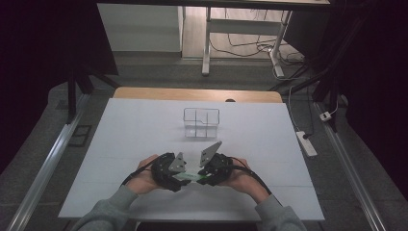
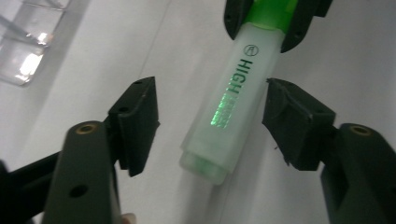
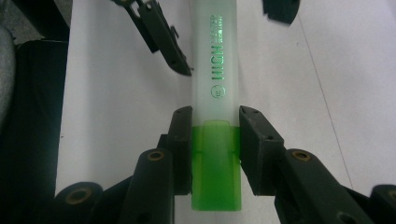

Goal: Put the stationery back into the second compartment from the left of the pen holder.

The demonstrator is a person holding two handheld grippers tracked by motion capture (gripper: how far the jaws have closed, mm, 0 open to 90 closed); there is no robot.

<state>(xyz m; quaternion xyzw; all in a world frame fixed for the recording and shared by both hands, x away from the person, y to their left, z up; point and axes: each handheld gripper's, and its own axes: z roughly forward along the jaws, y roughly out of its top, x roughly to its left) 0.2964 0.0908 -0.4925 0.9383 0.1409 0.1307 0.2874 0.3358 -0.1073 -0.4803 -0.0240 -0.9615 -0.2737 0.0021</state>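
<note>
Hands come in from the bottom of the high view, in grey sleeves, and meet low on the white desk (image 1: 144,130). Each hand holds a hand-held gripper, and the two point at each other, nearly tip to tip.

Right hand-held gripper (image 3: 215,135) is squeezed tight on a highlighter (image 3: 215,93). Its jaws press the green cap end from both sides. The pale body with the letters "HIGH" sticks out past the jaws, toward the other hand.

Left hand-held gripper (image 2: 210,112) is wide apart. The pale end of the highlighter (image 2: 224,107) sits in the gap between its jaws, and neither jaw touches it. In the high view the highlighter (image 1: 188,177) lies flat between the two tools, just above the desk.

Left hand (image 1: 144,175) and right hand (image 1: 243,175) both curl around the backs of their tools.

Farther up the desk stands a clear box (image 1: 201,122) with small sections inside, well apart from the hands
</note>
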